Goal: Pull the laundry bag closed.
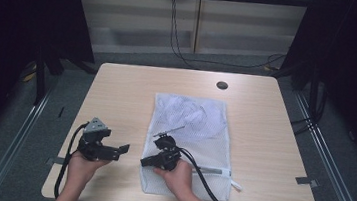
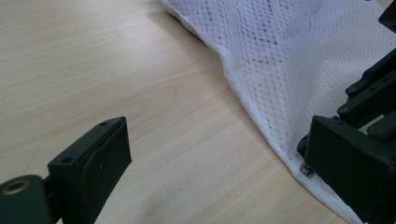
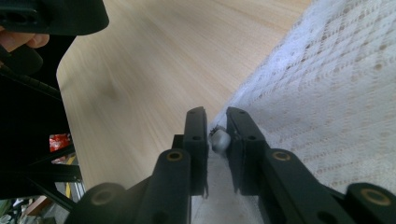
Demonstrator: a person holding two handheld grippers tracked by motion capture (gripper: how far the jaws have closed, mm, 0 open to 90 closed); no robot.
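A white mesh bag point(image 1: 189, 142) lies flat on the bench point(image 1: 117, 94), right of centre, its near end toward the person. The right gripper point(image 1: 146, 161) sits at the bag's left edge near that end; in the right gripper view its fingers point(image 3: 196, 135) stand nearly together, clenched on a small whitish bit point(image 3: 219, 139) of the bag's rim. The left gripper point(image 1: 122, 150) rests left of the bag over bare wood, its fingers point(image 2: 100, 154) released and wide apart, holding nothing.
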